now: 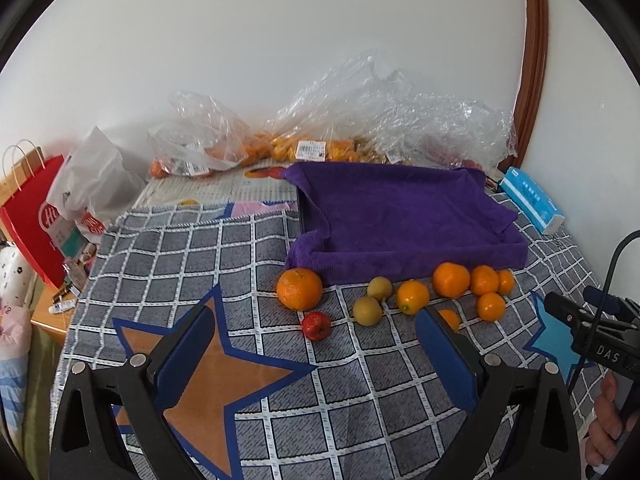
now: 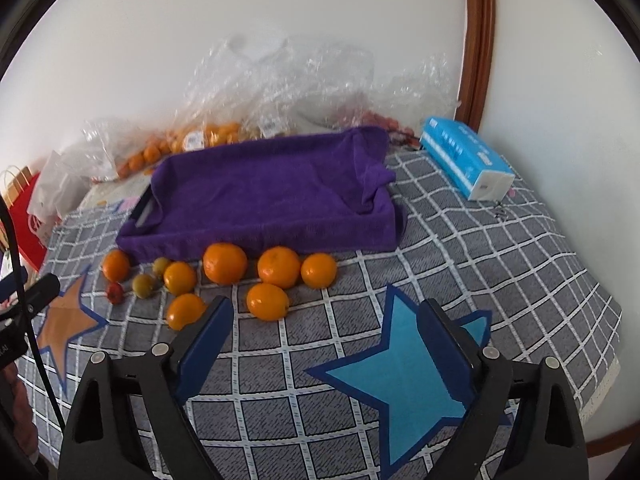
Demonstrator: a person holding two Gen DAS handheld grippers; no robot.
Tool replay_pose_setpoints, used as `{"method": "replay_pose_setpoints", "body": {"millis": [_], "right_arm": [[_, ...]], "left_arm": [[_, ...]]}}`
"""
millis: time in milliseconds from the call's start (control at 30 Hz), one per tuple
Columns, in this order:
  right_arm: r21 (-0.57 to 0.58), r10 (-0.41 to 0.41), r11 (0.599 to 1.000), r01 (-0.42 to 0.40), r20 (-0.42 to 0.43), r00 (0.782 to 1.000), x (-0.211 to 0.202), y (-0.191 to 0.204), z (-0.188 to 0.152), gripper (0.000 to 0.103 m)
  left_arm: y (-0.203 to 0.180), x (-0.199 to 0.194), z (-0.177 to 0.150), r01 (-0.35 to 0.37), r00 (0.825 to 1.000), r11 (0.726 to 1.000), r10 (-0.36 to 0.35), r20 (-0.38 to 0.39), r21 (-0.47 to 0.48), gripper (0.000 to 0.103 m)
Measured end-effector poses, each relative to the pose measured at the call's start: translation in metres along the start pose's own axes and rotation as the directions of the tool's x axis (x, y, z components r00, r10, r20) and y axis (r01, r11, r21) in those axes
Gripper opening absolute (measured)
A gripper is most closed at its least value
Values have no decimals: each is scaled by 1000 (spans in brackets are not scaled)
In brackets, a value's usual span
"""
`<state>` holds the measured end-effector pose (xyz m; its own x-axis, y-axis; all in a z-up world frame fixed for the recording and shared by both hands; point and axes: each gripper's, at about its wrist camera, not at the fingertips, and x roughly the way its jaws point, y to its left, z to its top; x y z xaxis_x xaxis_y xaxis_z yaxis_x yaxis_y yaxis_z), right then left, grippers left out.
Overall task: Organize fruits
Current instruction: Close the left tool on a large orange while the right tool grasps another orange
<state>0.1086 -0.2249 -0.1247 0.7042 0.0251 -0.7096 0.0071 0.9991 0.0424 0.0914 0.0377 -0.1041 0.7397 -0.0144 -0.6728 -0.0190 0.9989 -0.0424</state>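
Observation:
A tray lined with a purple towel sits on the checked tablecloth. Loose fruit lies in a row before its near edge: a large orange, a small red fruit, two yellow-green fruits, and several oranges. My left gripper is open and empty, low over the cloth short of the fruit. My right gripper is open and empty, near an orange.
Clear plastic bags of oranges lie behind the tray by the wall. A blue tissue pack lies at the right. A red paper bag and white bag stand beyond the left table edge.

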Motion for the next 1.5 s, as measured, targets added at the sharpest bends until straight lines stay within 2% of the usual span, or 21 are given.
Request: {"method": "replay_pose_setpoints", "body": {"millis": [133, 267, 333, 467, 533, 667, 767, 900, 1233, 1333, 1500], "right_arm": [[-2, -5, 1000, 5, -19, 1000, 17, 3, -4, 87], [23, 37, 999, -36, -52, 998, 31, 3, -5, 81], [13, 35, 999, -34, -62, 997, 37, 5, -5, 74], [14, 30, 999, -29, -70, 997, 45, 7, -4, 70], [19, 35, 999, -34, -74, 997, 47, 5, -2, 64], [20, 36, 999, -35, -60, 998, 48, 5, -1, 63], [19, 38, 999, -36, -63, 997, 51, 5, -1, 59], [18, 44, 999, -43, -80, 996, 55, 4, -2, 52], [32, 54, 998, -53, -54, 997, 50, -14, -4, 42], [37, 98, 995, -96, -57, 994, 54, -17, -6, 37], [6, 122, 993, -122, -38, 992, 66, -13, 2, 33]], "left_arm": [[5, 16, 1, -5, 1000, 1000, 5, -10, 7, 97], [5, 25, 1, -13, 1000, 999, 14, -18, 39, 95], [5, 29, 1, -5, 1000, 999, 6, -24, 52, 95], [7, 35, 3, 13, 999, 998, -10, -38, 60, 95], [9, 37, 5, 24, 999, 998, -22, -37, 56, 95], [12, 41, 5, 48, 998, 998, -46, -46, 43, 95], [13, 43, 4, 46, 998, 998, -44, -49, 37, 92], [17, 43, 5, 48, 997, 999, -46, -55, 21, 92], [20, 47, 1, 50, 995, 999, -51, -82, -17, 91], [19, 46, -1, 62, 994, 998, -64, -86, -28, 91], [18, 41, -1, 65, 994, 997, -67, -82, -30, 85]]}}
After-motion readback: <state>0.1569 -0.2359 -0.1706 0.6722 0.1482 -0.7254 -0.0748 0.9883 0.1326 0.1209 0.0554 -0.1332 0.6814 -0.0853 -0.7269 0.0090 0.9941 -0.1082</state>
